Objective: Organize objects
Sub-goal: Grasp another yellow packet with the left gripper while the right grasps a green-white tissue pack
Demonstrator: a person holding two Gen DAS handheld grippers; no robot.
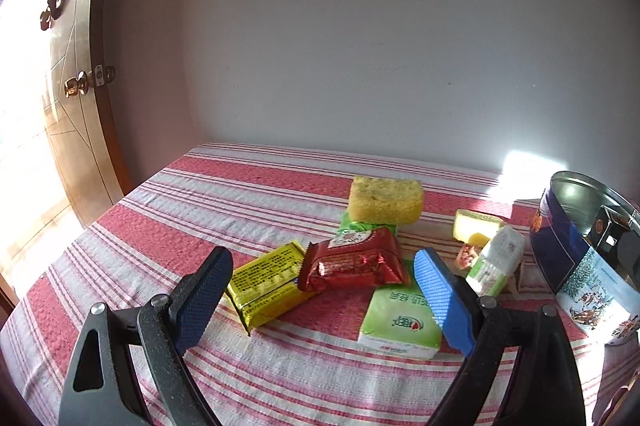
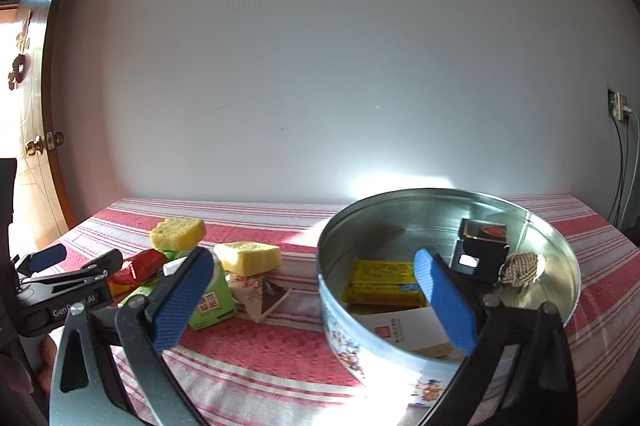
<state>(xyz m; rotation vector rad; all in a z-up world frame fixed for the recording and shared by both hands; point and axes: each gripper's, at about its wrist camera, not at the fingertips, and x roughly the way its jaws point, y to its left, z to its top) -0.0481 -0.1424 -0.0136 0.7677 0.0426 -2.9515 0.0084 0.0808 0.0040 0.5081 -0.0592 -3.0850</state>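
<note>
A round metal tin [image 2: 560, 246] [image 1: 576, 258] stands on the right of the striped table. It holds a yellow packet [image 2: 380, 276], a black box [image 2: 480, 250], a twine ball [image 2: 522, 268] and a white card [image 2: 400, 326]. Left of it lie a red snack packet [image 1: 356, 262], a yellow packet [image 1: 266, 282], a green tissue pack [image 1: 400, 318], a green-white carton [image 1: 496, 262] [image 2: 212, 302] and two yellow sponges [image 1: 386, 199] [image 1: 476, 226]. My left gripper [image 1: 324, 290] is open above the packets. My right gripper [image 2: 312, 290] is open and empty at the tin's left rim.
The red-and-white striped tablecloth [image 1: 200, 193] runs back to a white wall. A wooden door [image 1: 76, 97] stands at the left. A small triangular wrapper [image 2: 264, 296] lies beside the tin. A wall socket with cables [image 2: 618, 109] is at the right.
</note>
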